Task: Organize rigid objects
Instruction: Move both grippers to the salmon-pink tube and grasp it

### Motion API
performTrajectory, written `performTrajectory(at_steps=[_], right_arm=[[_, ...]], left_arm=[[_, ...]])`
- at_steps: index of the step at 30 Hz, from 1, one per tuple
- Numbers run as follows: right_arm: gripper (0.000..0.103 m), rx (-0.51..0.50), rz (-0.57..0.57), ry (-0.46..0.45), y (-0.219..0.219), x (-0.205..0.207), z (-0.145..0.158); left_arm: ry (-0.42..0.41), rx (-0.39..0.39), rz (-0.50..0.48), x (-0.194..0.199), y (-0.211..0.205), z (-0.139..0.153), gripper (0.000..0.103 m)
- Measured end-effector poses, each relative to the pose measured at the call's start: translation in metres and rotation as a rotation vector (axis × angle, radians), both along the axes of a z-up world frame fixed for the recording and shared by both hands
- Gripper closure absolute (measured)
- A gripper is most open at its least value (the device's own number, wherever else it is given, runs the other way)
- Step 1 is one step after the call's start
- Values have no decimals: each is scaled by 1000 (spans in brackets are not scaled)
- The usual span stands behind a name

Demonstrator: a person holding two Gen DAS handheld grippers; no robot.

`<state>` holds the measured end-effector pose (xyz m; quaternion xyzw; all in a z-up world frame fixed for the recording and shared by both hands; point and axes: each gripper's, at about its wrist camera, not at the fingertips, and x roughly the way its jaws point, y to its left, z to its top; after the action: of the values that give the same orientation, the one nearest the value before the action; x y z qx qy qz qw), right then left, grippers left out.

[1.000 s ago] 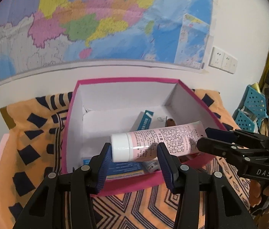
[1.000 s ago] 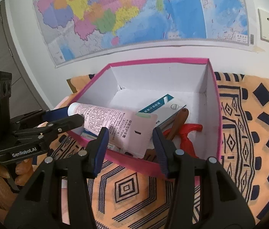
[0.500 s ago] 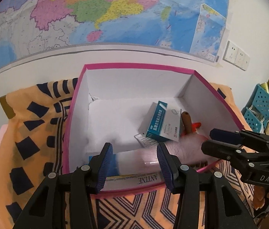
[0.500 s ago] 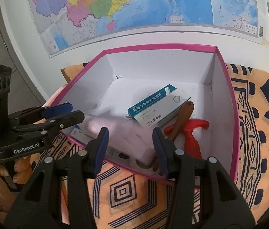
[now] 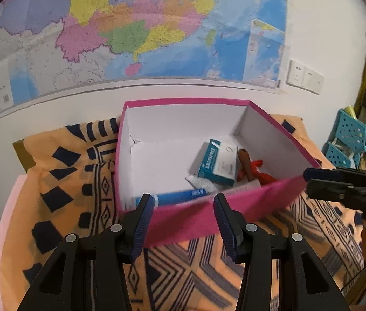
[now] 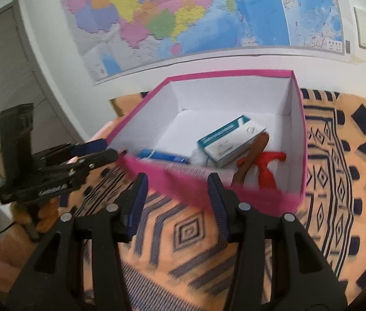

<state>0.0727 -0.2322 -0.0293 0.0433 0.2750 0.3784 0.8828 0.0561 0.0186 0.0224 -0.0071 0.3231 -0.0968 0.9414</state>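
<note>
Left hand-held gripper [image 5: 184, 219] agape, empty | right hand-held gripper [image 6: 177, 198] likewise | pink box [image 5: 208, 215] holds items

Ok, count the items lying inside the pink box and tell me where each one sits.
4 clearly: blue box at the near-left, teal-and-white carton mid-floor, brown handle and red tool to its right. A pale item by the near wall is partly hidden in the pink box.

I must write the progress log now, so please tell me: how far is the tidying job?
Done: the pink box holds a teal-white carton, a blue box, a red tool and a brown handle. In hand: nothing; the left gripper and right gripper are open. Left: no loose item shows on the patterned cloth.
</note>
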Motion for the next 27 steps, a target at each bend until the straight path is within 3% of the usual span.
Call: performTrajectory(at_steps=[7,19,27], right_arm=[[53,-29,85,83,-11,-47,-31],[53,-67,225,346,2,-93,-107],[53,-20,287,426,9,-115,-123]], left_arm=[[38,23,-26,-34,2,-19,54],[148,-8,-39,-61,8,-54,54],[188,-42,-58,-69,11,-63,54]])
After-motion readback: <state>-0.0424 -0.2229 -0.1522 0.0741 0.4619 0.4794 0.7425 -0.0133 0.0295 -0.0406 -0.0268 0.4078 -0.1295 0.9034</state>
